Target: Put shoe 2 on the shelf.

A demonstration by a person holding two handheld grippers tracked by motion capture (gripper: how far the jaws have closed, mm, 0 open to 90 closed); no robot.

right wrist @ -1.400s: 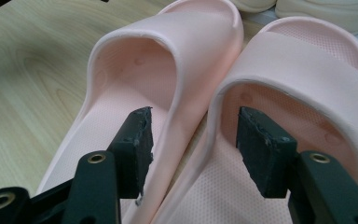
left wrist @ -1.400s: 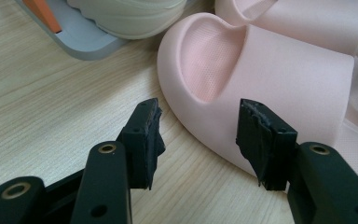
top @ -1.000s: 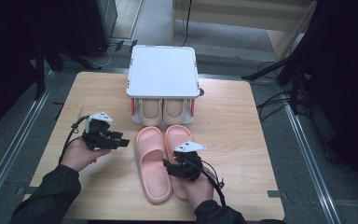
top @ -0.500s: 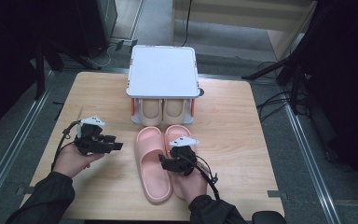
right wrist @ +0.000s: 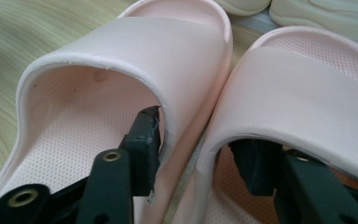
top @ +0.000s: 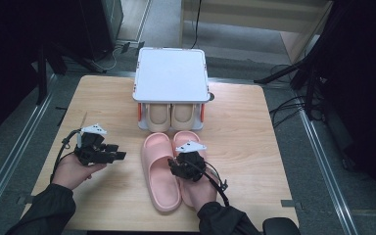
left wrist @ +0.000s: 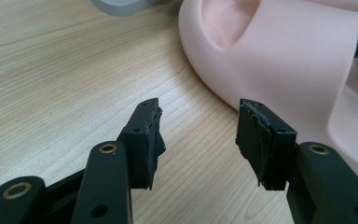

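Note:
Two pink slippers lie side by side on the table, the left one [top: 159, 171] and the right one [top: 183, 139]. My right gripper [top: 180, 161] reaches in at their straps. One jaw is inside the left slipper [right wrist: 168, 51], the other under the strap of the right slipper [right wrist: 307, 93]. The two adjoining walls stand between the jaws of the right gripper [right wrist: 196, 135], which have just been closing. The left pad lies at its wall, but I see no squeeze. My left gripper [top: 120, 155] hovers open and empty left of the slippers, its jaws [left wrist: 198, 126] pointing at the pink slipper [left wrist: 279, 56].
A white shoe rack [top: 171, 76] stands at the table's back middle. A beige pair of slippers [top: 159, 115] is tucked under its top, just beyond the pink toes. Bare wood [top: 93, 107] spreads to the left. Dark stands and cables ring the table.
The left gripper has drifted slightly left, toward the table's edge. The right hand has nudged a little left and forward into the slippers.

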